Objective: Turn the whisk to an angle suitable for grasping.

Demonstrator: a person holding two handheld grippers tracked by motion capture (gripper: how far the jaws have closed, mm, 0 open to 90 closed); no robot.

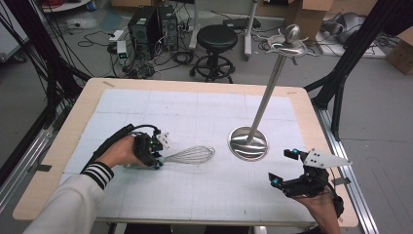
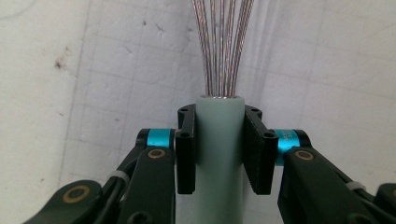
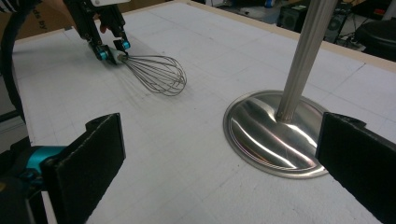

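A wire whisk (image 1: 191, 155) with a pale grey-green handle (image 2: 218, 154) lies on the white gridded mat (image 1: 195, 117), its wire head pointing right. My left gripper (image 1: 157, 152) is shut on the handle, both pads pressed against its sides just below the wires (image 2: 224, 46). A tall metal stand (image 1: 265, 97) with a round shiny base (image 1: 248, 143) rises right of the whisk. My right gripper (image 1: 285, 168) hovers open near the table's front right, nothing between its jaws. From the right gripper view the whisk (image 3: 156, 73) and the left gripper (image 3: 109, 49) lie far left, the stand base (image 3: 275, 135) ahead.
The wooden table edge (image 1: 63, 146) frames the mat. Beyond the table stand a black stool (image 1: 216, 39), computer towers (image 1: 146, 24) and loose cables on the floor. Black frame legs (image 1: 350, 53) rise at the right.
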